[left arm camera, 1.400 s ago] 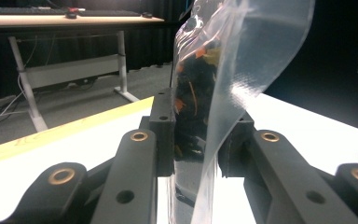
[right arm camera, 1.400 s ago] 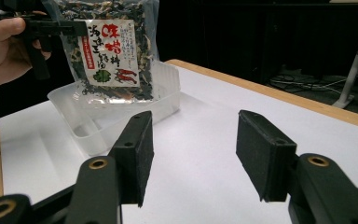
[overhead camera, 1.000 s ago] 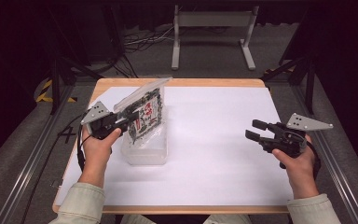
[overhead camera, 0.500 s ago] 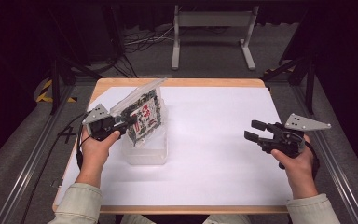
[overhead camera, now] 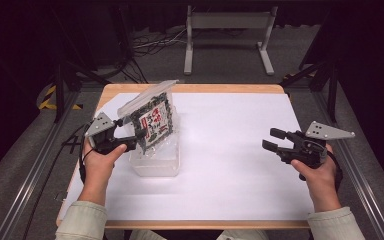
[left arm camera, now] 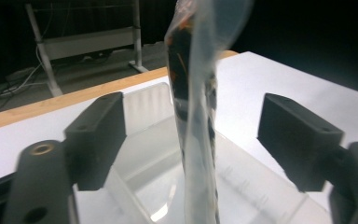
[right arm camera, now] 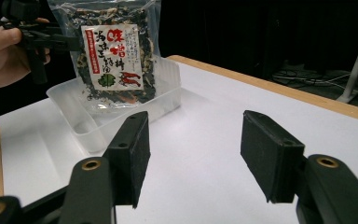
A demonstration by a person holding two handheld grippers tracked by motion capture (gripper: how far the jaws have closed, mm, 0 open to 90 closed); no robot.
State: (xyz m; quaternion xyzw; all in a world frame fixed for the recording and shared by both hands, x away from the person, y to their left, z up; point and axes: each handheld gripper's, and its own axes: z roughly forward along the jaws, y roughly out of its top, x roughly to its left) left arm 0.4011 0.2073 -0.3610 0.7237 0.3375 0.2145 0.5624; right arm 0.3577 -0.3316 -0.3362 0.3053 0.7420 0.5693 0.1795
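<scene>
Two claws: one in each hand, both over the white bench (overhead camera: 230,165).
Left claw (overhead camera: 132,142): jaws spread, having just opened; the bag stands edge-on between them, and in the left gripper view (left arm camera: 191,135) neither pad presses it.
Bag (overhead camera: 150,120): clear pouch of dark dried food with a red and white label, upright and tilted, its lower end inside the tub; the right gripper view (right arm camera: 114,56) shows the label face-on.
Tub (overhead camera: 157,160): clear plastic, on the left half of the bench, just beside the left hand (overhead camera: 97,162).
Support: the bag seems to lean on the tub wall, though the clear plastic makes this hard to judge.
Right claw (overhead camera: 275,140): jaws spread and opening a little further, nothing between them, well apart from the tub, pointing toward it.
Right hand (overhead camera: 320,175): near the right edge of the bench.
</scene>
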